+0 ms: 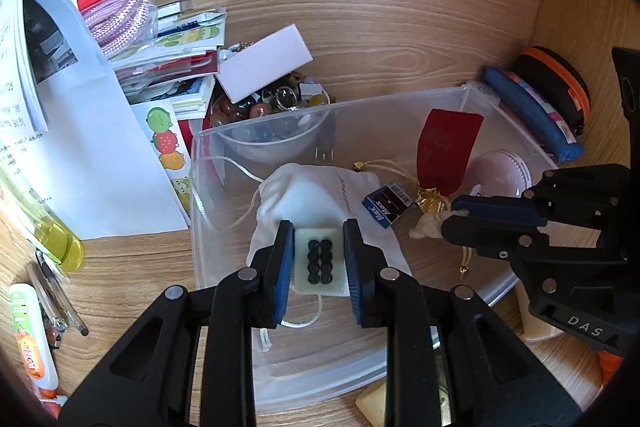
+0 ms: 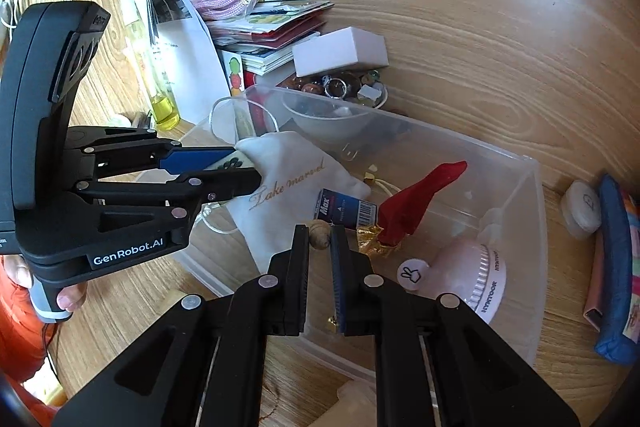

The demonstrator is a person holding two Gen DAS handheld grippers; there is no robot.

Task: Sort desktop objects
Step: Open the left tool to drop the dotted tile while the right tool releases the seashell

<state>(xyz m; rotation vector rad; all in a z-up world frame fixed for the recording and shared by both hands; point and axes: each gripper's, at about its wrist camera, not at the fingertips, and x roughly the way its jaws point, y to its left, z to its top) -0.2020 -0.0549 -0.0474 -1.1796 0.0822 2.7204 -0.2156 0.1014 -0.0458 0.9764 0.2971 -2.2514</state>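
My left gripper (image 1: 319, 227) is shut on a pale mahjong tile (image 1: 319, 261) with dark dots, held over a clear plastic bin (image 1: 400, 97). In the right wrist view the left gripper (image 2: 250, 169) holds the tile (image 2: 232, 163) above a white drawstring pouch (image 2: 292, 187). My right gripper (image 2: 320, 231) is shut on a small tan nut-like ball (image 2: 319, 233) inside the bin (image 2: 536, 227). In the left view the right gripper (image 1: 450, 217) reaches in from the right. The bin also holds a Max staples box (image 2: 344, 213), a red pouch (image 2: 416, 199) and a pink round device (image 2: 472, 275).
A bowl of beads and rings (image 1: 272, 103) and a white box (image 1: 264, 61) stand behind the bin. Papers and booklets (image 1: 80, 131), a yellow bottle (image 1: 60, 239), pens and a glue tube (image 1: 30, 339) lie left. A blue pencil case (image 1: 532, 115) and orange-rimmed case (image 1: 560, 83) lie right.
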